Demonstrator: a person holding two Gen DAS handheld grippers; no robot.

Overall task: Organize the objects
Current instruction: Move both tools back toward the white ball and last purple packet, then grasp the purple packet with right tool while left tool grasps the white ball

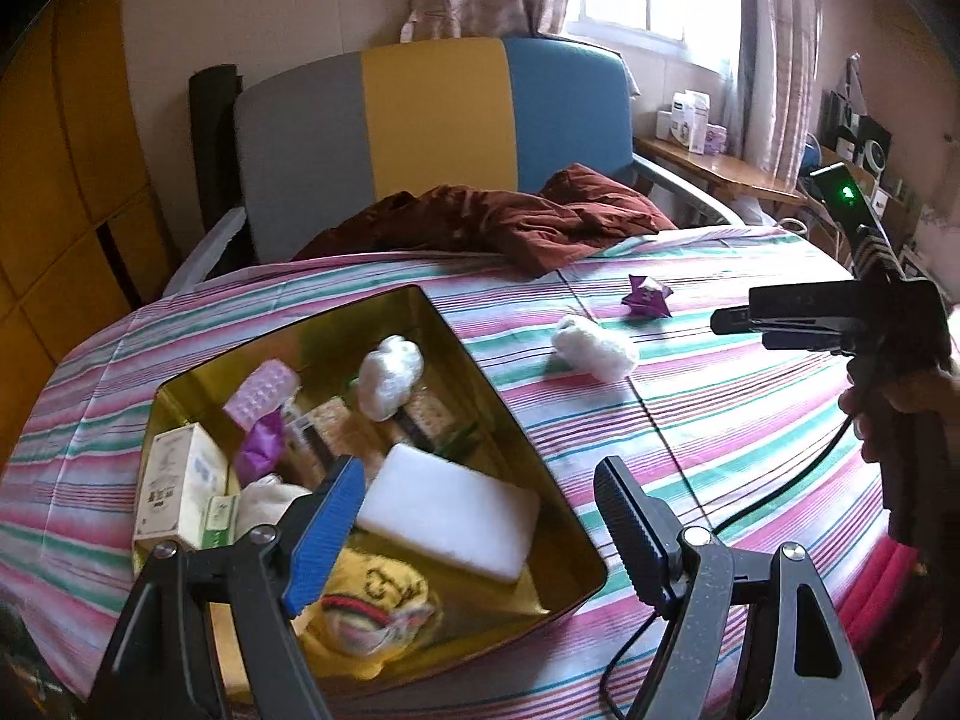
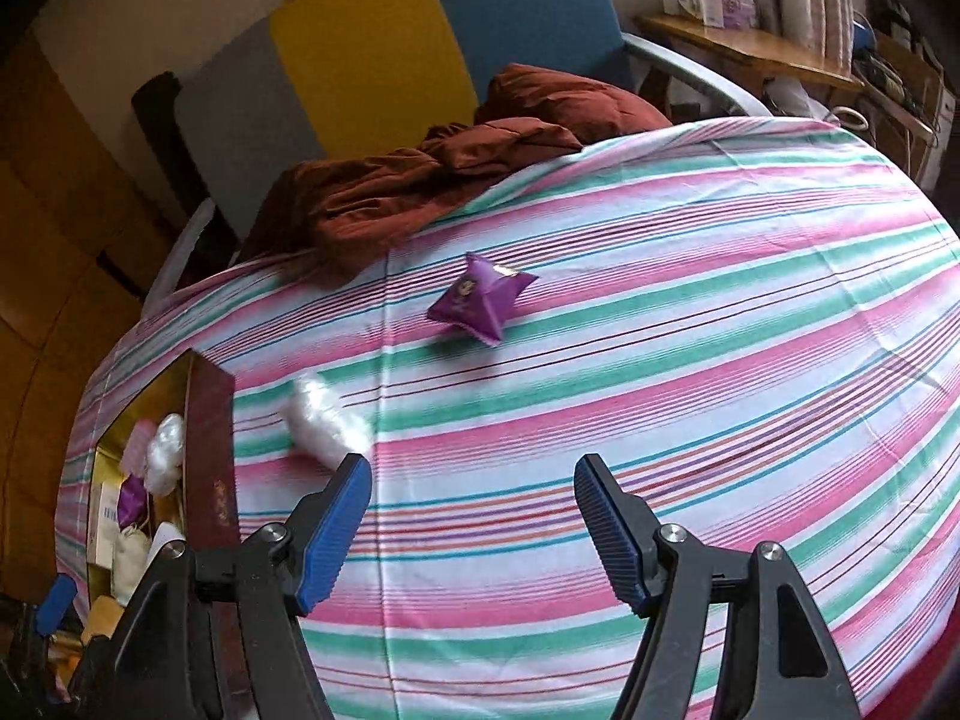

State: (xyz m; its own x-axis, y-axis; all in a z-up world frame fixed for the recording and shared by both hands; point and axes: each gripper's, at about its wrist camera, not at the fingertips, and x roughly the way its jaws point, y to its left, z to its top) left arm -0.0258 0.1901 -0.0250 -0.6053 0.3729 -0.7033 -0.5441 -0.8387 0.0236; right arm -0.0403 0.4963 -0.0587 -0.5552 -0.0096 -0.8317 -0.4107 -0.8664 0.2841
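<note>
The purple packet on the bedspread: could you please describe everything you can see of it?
The purple packet is a small, puffy, pyramid-like pouch of shiny foil-like material with pinched, pointed corners, a pale round emblem on one face and a gold strip along one sealed edge. It looks sealed and intact. It lies alone on the striped bedspread, outside the gold tin, beyond the white fluffy bundle. Nothing else touches it; the right gripper is open and well short of it.
</note>
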